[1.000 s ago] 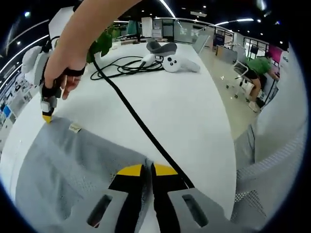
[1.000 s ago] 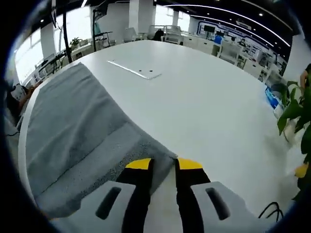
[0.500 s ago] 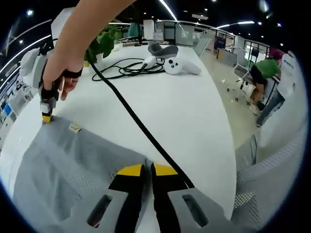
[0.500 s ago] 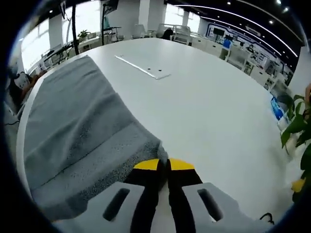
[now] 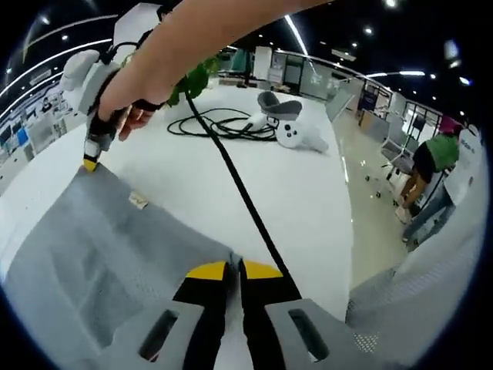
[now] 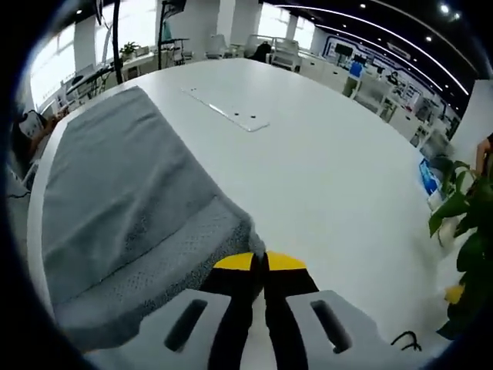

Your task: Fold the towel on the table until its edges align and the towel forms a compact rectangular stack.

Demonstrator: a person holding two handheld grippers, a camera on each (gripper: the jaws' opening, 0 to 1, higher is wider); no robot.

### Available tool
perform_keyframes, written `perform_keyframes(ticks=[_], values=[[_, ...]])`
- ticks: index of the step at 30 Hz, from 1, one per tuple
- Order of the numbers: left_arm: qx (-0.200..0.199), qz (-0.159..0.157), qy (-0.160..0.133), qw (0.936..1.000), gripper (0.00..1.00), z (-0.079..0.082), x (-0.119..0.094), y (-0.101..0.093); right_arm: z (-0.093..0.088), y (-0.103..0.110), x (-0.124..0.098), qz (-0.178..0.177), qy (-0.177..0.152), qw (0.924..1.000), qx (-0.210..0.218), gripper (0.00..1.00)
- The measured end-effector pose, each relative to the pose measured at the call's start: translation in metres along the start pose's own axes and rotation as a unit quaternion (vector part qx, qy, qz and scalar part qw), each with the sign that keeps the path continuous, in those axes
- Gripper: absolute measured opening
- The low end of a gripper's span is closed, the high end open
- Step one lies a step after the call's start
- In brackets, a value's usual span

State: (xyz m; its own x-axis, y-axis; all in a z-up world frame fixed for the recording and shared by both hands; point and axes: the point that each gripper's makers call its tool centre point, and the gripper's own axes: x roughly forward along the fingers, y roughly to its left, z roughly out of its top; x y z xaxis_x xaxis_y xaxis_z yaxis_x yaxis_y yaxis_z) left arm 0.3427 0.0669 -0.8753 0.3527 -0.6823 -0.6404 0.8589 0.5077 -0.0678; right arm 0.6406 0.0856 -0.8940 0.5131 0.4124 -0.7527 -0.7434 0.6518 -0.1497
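The grey towel (image 6: 115, 200) lies spread on the white table (image 6: 323, 162), near the table's edge. In the right gripper view it runs away from the jaws as one long flat strip, and its near corner is tucked between the yellow tips of the right gripper (image 6: 258, 262), whose jaws are pressed together on the cloth. In the left gripper view the left gripper (image 5: 233, 270) has its jaws closed on another corner of the towel (image 5: 100, 247), with the fabric stretching from that corner to the far corner, where the right gripper (image 5: 91, 162) shows, held in a person's hand (image 5: 131, 108) and pinching the cloth.

Beyond the towel, a black cable (image 5: 239, 193) runs across the table from the left gripper's corner toward a loose coil, and a white headset (image 5: 296, 135) sits just past that coil. A small tag (image 5: 139, 200) lies at the towel's edge between the two held corners. A leafy plant (image 6: 462, 223) stands off the far side of the table from the towel.

Judging by this, the job is at an early stage: two corners along one edge are gripped, but no clear fold over the rest of the towel shows. What seems left is carrying that edge across to the opposite one, matching the edges, then folding again into a compact stack.
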Motion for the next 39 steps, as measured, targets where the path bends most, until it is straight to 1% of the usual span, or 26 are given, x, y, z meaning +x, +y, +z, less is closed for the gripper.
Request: perform_keyframes(ticks=[1,5,6,7,11,16,19,23,26,28,29,30,31,33,36,37,39], values=[[-0.004,0.002,-0.010,0.9999,0.06,0.006,-0.005,0.001,0.006,-0.002,-0.005,-0.002,-0.002,1.0000,0.000,0.01],[-0.020,0.000,-0.028,0.9994,0.06,0.017,-0.016,0.002,0.013,-0.003,-0.015,-0.006,-0.001,1.0000,0.000,0.01],[-0.027,-0.005,-0.034,0.9991,0.06,0.021,-0.022,0.001,0.014,-0.002,-0.018,-0.004,-0.001,0.9999,0.010,0.01],[-0.027,-0.003,-0.037,0.9989,0.06,0.023,-0.024,0.002,0.017,-0.002,-0.023,-0.001,0.000,0.9998,0.018,0.01],[-0.039,-0.007,-0.058,0.9975,0.05,0.034,-0.036,0.001,0.022,-0.004,-0.034,-0.005,0.004,0.9995,0.031,0.01],[-0.038,-0.009,-0.079,0.9961,0.05,0.049,-0.047,0.000,0.028,-0.006,-0.049,-0.013,0.003,0.9988,0.047,0.01],[-0.041,-0.012,-0.093,0.9948,0.05,0.061,-0.053,-0.002,0.035,-0.010,-0.058,-0.016,0.001,0.9988,0.046,0.01],[-0.036,-0.012,-0.101,0.9942,0.05,0.071,-0.058,-0.003,0.041,-0.017,-0.072,-0.022,-0.001,0.9983,0.053,0.01],[-0.039,-0.015,-0.112,0.9928,0.05,0.082,-0.061,-0.004,0.043,-0.019,-0.082,-0.027,-0.002,0.9982,0.053,0.01],[-0.039,-0.017,-0.123,0.9915,0.05,0.090,-0.064,-0.005,0.044,-0.015,-0.092,-0.028,-0.003,0.9983,0.051,0.01],[-0.041,-0.018,-0.128,0.9907,0.05,0.094,-0.066,-0.006,0.045,-0.018,-0.093,-0.028,-0.004,0.9984,0.050,0.01],[-0.046,-0.019,-0.133,0.9899,0.05,0.097,-0.067,-0.006,0.046,-0.019,-0.095,-0.029,-0.004,0.9984,0.049,0.01],[-0.056,-0.018,-0.144,0.9878,0.05,0.103,-0.069,-0.006,0.050,-0.020,-0.100,-0.028,-0.004,0.9986,0.045,0.01],[-0.068,-0.023,-0.154,0.9854,0.05,0.109,-0.072,-0.007,0.049,-0.021,-0.106,-0.031,-0.005,0.9985,0.046,0.01],[-0.072,-0.023,-0.166,0.9832,0.05,0.118,-0.075,-0.008,0.051,-0.024,-0.114,-0.037,-0.006,0.9982,0.045,0.01],[-0.074,-0.023,-0.169,0.9825,0.06,0.120,-0.077,-0.008,0.052,-0.024,-0.119,-0.039,-0.008,0.9981,0.047,0.01],[-0.087,-0.032,-0.184,0.9787,0.06,0.128,-0.080,-0.010,0.054,-0.024,-0.124,-0.042,-0.010,0.9980,0.045,0.01]])
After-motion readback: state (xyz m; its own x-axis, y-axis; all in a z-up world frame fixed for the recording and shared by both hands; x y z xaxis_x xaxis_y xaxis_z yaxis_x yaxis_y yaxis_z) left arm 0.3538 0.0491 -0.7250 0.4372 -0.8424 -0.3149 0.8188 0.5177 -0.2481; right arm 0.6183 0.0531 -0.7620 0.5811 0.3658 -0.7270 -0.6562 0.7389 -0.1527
